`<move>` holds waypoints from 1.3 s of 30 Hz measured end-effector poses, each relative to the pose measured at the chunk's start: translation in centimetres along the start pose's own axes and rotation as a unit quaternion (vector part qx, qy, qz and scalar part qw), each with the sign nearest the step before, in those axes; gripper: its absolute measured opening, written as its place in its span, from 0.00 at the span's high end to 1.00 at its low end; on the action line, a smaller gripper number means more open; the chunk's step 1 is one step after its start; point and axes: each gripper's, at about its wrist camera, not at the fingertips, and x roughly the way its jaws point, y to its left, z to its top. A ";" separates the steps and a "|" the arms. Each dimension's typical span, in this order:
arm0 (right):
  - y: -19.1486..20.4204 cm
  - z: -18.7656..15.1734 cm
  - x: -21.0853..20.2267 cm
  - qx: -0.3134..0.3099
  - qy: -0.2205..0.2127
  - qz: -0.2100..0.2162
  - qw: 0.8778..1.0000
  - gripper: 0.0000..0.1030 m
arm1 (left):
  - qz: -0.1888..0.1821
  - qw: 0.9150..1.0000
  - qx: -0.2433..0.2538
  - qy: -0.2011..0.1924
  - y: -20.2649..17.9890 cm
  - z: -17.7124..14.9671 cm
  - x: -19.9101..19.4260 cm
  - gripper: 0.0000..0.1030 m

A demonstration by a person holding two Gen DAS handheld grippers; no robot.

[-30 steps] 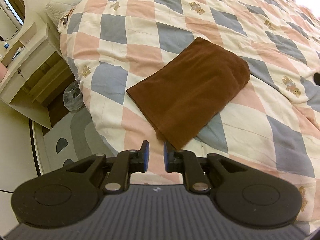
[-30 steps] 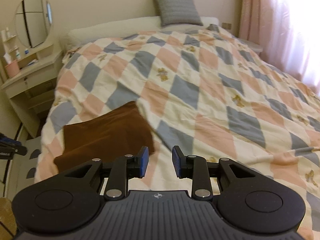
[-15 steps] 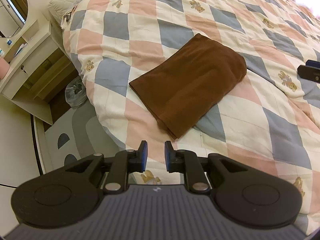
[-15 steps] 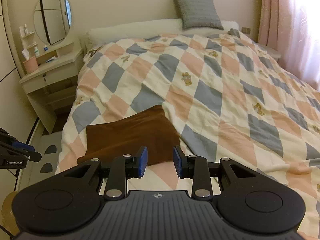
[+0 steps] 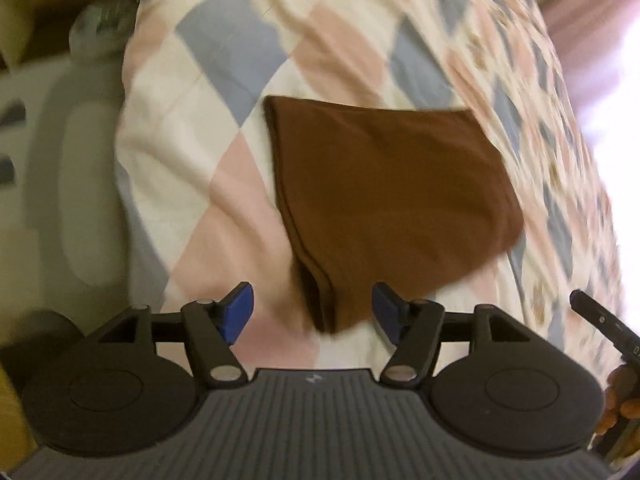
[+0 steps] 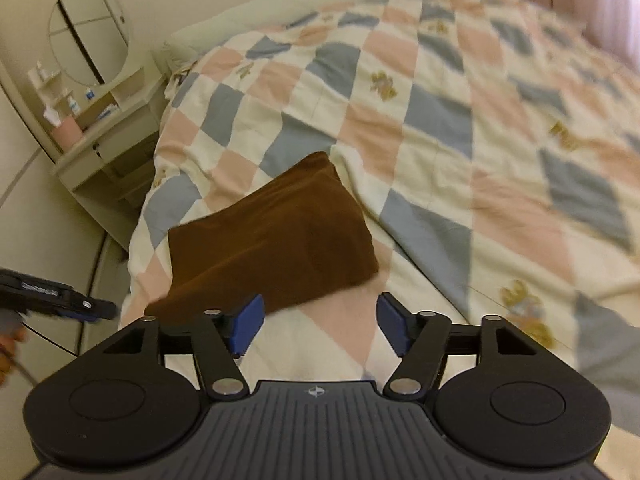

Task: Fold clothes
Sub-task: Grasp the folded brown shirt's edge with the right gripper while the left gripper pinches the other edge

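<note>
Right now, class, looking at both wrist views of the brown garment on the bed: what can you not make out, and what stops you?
- Left wrist view: what kind of garment the brown garment is; it lies folded, inner layers hidden.
- Left wrist view: the right gripper is cut off by the edge.
- Left wrist view: the quilt prints are lost to motion blur.
- Right wrist view: the garment's near edge sits behind the right gripper's blue pads.
- Right wrist view: the items on the dressing table are too small.

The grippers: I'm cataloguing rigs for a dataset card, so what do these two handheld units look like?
Both match. The left gripper and right gripper each have two black fingers with blue pads, silver pivot pins, and two round black discs flanking a ribbed grey body with a small emblem. Seen side-on from the right wrist view, the left unit carries white lettering, too blurred to read. No sleeves or cables are clearly visible.
</note>
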 end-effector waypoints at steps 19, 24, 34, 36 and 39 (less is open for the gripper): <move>-7.1 11.3 21.1 0.041 0.161 0.169 0.972 0.21 | -0.175 0.983 -0.042 0.034 4.7 5.5 9.5 0.32; -8.3 11.6 23.6 0.075 0.202 0.207 0.954 0.19 | -0.190 0.981 -0.030 0.032 4.6 5.7 8.1 0.37; -8.5 10.7 21.6 0.083 0.165 0.128 0.974 0.18 | -0.138 0.990 0.033 0.015 2.8 6.1 5.4 0.53; -8.4 10.6 21.2 0.083 0.158 0.123 0.976 0.17 | -0.137 0.989 0.052 0.010 2.4 5.9 4.0 0.53; -8.0 10.8 20.6 0.066 0.143 0.116 0.981 0.16 | -0.124 0.990 0.069 -0.015 2.5 6.2 2.6 0.54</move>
